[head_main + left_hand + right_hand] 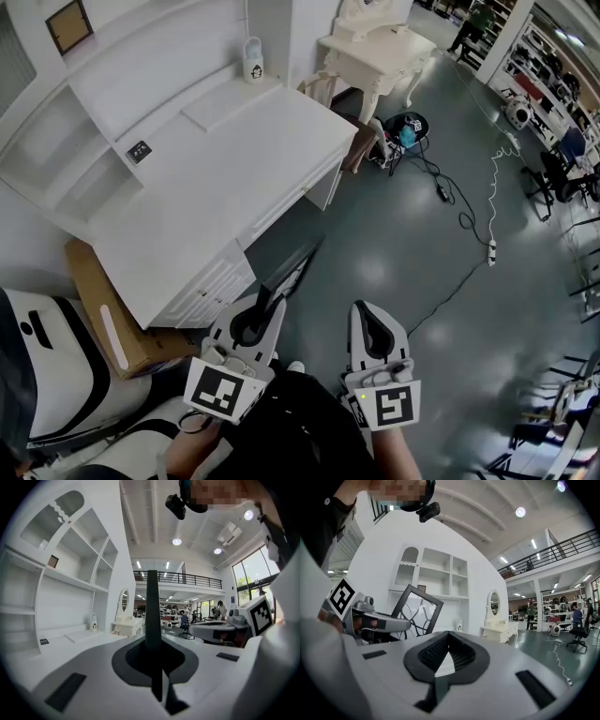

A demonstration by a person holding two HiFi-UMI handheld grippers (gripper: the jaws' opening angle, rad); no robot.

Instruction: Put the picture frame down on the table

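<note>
A cardboard box (89, 286) on the grey floor (422, 366), ornate dressing table (375, 49) beyond.

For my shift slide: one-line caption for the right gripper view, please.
Shut, empty right gripper beside the left gripper gripping a black picture frame, white shelves behind.

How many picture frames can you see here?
2: a black picture frame clamped in the left gripper, and a small brown frame on a high shelf above the desk. More could be hidden.

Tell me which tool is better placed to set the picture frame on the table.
Left. The left tool grips the picture frame beside the table; the right tool is shut, empty and farther from it.
</note>
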